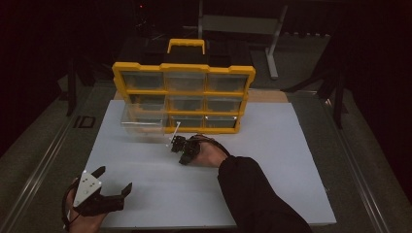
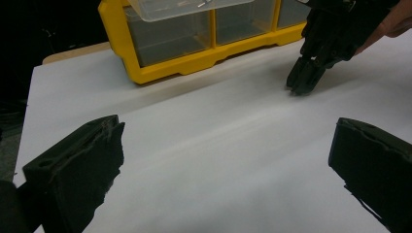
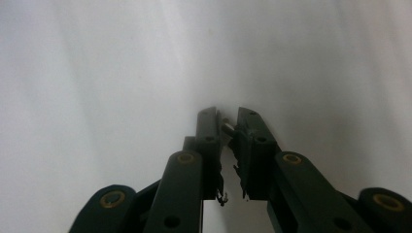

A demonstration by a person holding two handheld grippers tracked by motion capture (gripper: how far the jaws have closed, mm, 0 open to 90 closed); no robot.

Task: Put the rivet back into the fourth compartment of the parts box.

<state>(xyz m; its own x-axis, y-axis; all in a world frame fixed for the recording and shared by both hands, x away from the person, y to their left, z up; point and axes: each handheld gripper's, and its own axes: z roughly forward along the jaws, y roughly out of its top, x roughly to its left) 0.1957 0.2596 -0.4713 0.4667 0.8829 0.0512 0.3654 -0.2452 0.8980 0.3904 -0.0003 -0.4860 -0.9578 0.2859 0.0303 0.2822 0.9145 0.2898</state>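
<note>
A yellow organizer case (image 1: 183, 92) with clear drawers stands upright at the upper centre of the high view, at the far edge of the white tabletop (image 1: 272, 160). One clear drawer (image 1: 142, 127) is pulled out at the case's lower left and projects toward the camera; in the left gripper view it appears at the top edge, with small metal parts (image 2: 201, 4) inside.

The right gripper (image 1: 176, 144) is at the centre of the high view, just in front of the case and near the pulled-out drawer, pointing toward the upper left. In the right gripper view its fingers (image 3: 209, 131) are nearly closed, clamping a small metal pin (image 3: 226, 127) at their tips above the bare white surface.

The left gripper (image 1: 114, 182) is at the lower left of the high view, over the near part of the tabletop, well apart from the case. Its fingers (image 2: 77, 170) are spread wide, with nothing between them.
</note>
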